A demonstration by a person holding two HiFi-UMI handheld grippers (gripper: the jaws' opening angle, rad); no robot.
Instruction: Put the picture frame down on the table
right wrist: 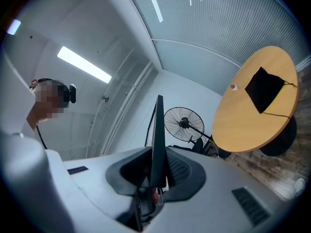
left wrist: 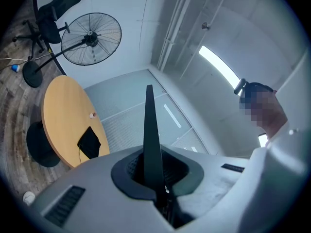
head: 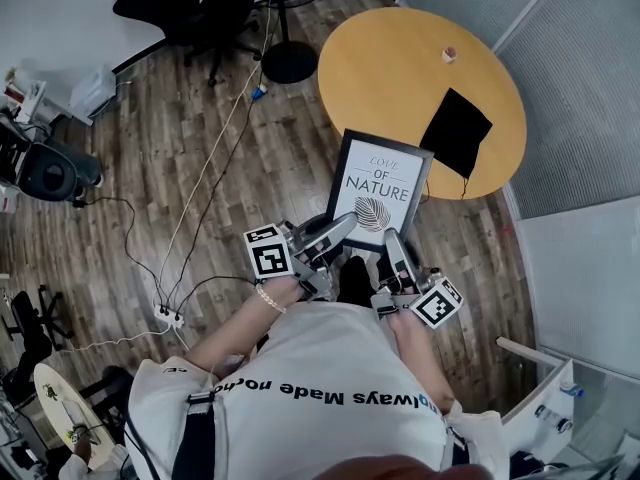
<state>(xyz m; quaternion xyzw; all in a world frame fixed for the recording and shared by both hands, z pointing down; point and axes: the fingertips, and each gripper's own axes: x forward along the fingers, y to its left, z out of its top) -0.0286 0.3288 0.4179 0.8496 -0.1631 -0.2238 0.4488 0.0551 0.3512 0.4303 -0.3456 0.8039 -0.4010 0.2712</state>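
Observation:
The picture frame (head: 380, 190), black-edged with a white print of a leaf, is held up in the air just short of the round wooden table (head: 400, 63). My left gripper (head: 341, 231) is shut on its lower left edge and my right gripper (head: 391, 240) on its lower right edge. In the left gripper view the frame (left wrist: 151, 130) shows edge-on as a thin dark blade, pinched in the left gripper (left wrist: 155, 181). The right gripper view gives the same edge-on sight of the frame (right wrist: 158, 135), clamped in the right gripper (right wrist: 154, 174).
A black cloth (head: 455, 130) with a cord lies on the table's right part, and a small cup-like object (head: 449, 55) sits near its far edge. A floor fan (head: 288, 60), office chairs (head: 190, 13) and cables (head: 170, 313) stand on the wood floor to the left.

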